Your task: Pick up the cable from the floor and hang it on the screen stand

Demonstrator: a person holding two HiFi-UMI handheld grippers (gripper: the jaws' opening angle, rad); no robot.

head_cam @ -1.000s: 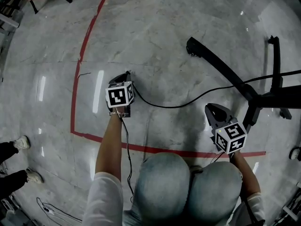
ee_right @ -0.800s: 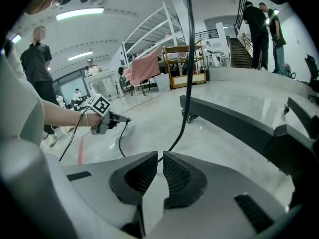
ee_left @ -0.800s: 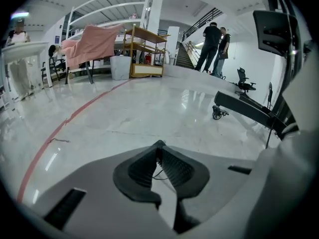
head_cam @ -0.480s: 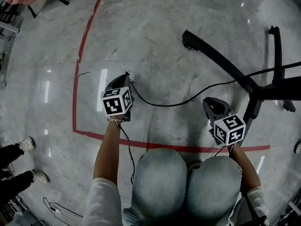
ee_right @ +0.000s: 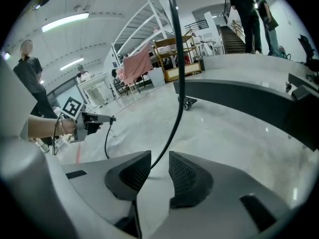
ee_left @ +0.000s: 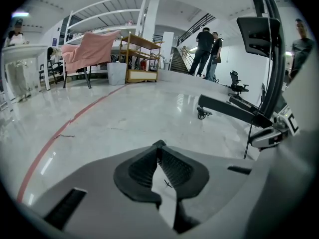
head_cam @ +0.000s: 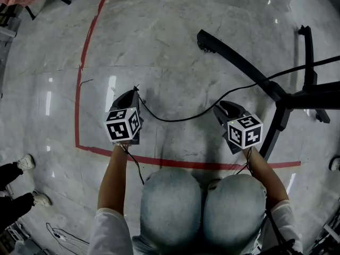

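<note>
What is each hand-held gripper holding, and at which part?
Left hand-held gripper: the black cable, pinched near its end. Right hand-held gripper: open, the cable only passes between its jaws.

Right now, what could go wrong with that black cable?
The left gripper pinches the cable only at its very tips, so it might slip out. The right gripper has its jaws apart around the cable without pressing it; it could slide free. The cable also crosses the stand leg and might snag there.

Cable (head_cam: 180, 119): we lose its far end beyond the head view's right edge.
Screen stand (head_cam: 241, 64): that edge cuts off its right side.
</note>
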